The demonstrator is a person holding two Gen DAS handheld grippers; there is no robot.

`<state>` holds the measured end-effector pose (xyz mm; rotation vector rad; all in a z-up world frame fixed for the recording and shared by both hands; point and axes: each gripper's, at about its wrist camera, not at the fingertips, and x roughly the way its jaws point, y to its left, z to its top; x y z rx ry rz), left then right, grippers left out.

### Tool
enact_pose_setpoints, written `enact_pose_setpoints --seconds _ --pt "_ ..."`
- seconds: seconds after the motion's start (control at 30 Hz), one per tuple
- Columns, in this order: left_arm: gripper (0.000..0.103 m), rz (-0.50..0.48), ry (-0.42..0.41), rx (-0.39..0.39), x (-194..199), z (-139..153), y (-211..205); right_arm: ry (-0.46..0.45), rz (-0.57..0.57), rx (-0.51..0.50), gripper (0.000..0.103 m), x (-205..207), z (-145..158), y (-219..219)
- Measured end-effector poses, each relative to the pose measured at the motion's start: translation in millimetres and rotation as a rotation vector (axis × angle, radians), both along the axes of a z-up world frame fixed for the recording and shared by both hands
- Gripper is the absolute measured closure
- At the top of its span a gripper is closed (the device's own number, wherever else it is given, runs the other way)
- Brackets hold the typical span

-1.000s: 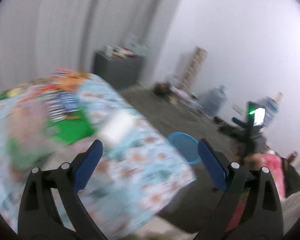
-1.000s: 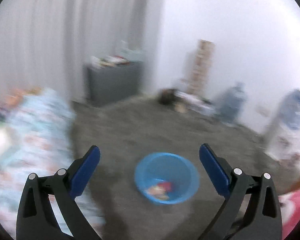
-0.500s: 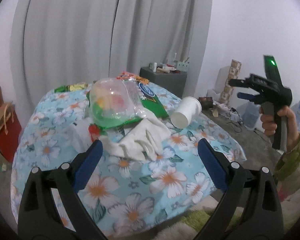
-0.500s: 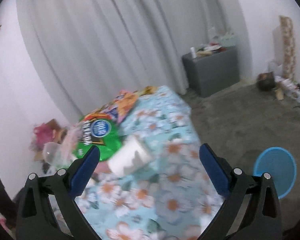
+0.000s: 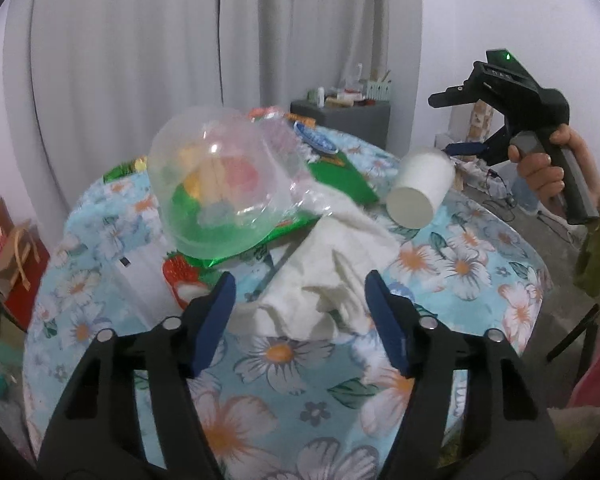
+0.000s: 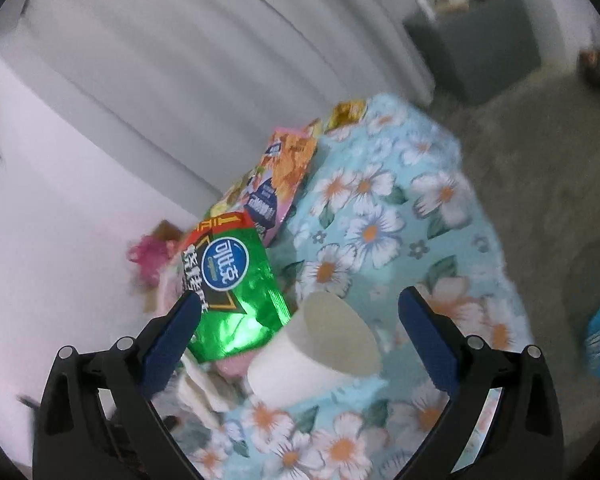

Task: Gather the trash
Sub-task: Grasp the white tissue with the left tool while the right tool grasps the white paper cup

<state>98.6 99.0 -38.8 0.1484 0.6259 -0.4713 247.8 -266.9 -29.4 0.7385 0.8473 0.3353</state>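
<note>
With jaws closing around the crumpled white tissue point(image 5: 332, 264) without yet pinching it, the left gripper point(image 5: 300, 316) moved to bin it, while the right gripper point(image 6: 300, 332) gaped open, framing the tipped paper cup point(image 6: 316, 356) on the counter point(image 6: 384, 216).

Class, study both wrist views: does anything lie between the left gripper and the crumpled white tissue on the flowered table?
Nothing visible does. The left gripper hangs just before the white tissue, its closing jaws flanking the nearest folds, pads apparently not yet pressing.
</note>
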Motion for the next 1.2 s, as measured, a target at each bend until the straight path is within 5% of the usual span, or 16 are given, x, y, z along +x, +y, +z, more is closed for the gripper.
enact_pose_setpoints --seconds 0.2,0.57,0.83,1.2 --pt "0.058 -0.009 0.073 0.009 10.2 -11.4 -1.3 0.044 0.046 0.019 0.025 9.1 -15.1 4.7" --pt "0.095 -0.016 0.146 -0.025 -0.3 -20.6 5.9 0.045 0.094 -0.138 0.063 -27.6 1.0 33.1" --pt "0.099 -0.031 0.093 -0.068 -18.5 -7.4 9.7 0.027 0.087 -0.254 0.094 -50.9 16.7 51.6" --pt "0.1 -0.092 0.024 -0.168 -44.1 31.3 13.9 -0.006 0.037 -0.238 0.099 -74.0 34.3 49.5"
